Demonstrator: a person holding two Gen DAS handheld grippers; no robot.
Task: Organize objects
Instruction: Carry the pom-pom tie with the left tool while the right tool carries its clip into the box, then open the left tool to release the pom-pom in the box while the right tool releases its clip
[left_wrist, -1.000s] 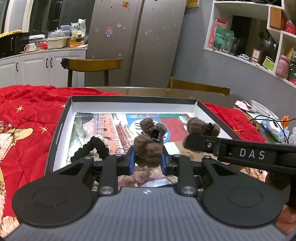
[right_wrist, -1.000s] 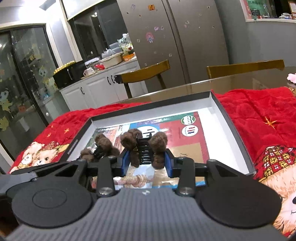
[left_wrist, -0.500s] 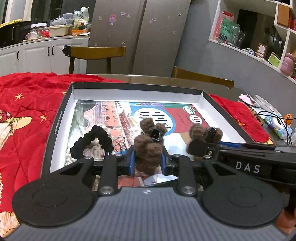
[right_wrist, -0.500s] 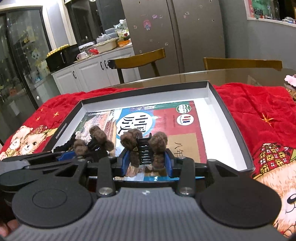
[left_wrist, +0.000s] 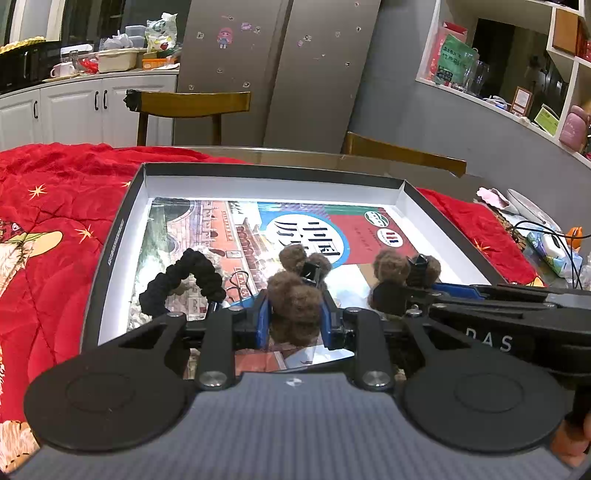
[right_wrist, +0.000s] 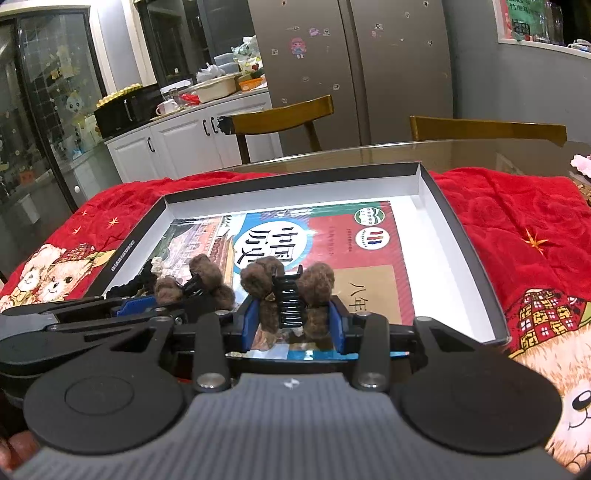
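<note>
My left gripper (left_wrist: 294, 317) is shut on a brown fuzzy hair claw clip (left_wrist: 293, 299) low over the near part of a shallow black box (left_wrist: 114, 236). My right gripper (right_wrist: 293, 323) is shut on a second brown fuzzy claw clip (right_wrist: 290, 288) with black teeth, beside the left one. Each gripper shows in the other's view: the right one (left_wrist: 424, 291) at right, the left one (right_wrist: 177, 301) at left. A colourful book (left_wrist: 295, 229) lies flat in the box. A black braided hair tie (left_wrist: 181, 280) and a binder clip (left_wrist: 240, 284) lie at the box's near left.
The box sits on a red bear-print blanket (right_wrist: 517, 236) over a glass table (right_wrist: 461, 155). Two wooden chairs (left_wrist: 188, 105) stand behind it. Cables and small items (left_wrist: 550, 247) lie at the table's right edge. A fridge and kitchen counter are behind.
Both grippers, each still holding its clip, have sunk lower over the near part of the box and stand closer side by side.
</note>
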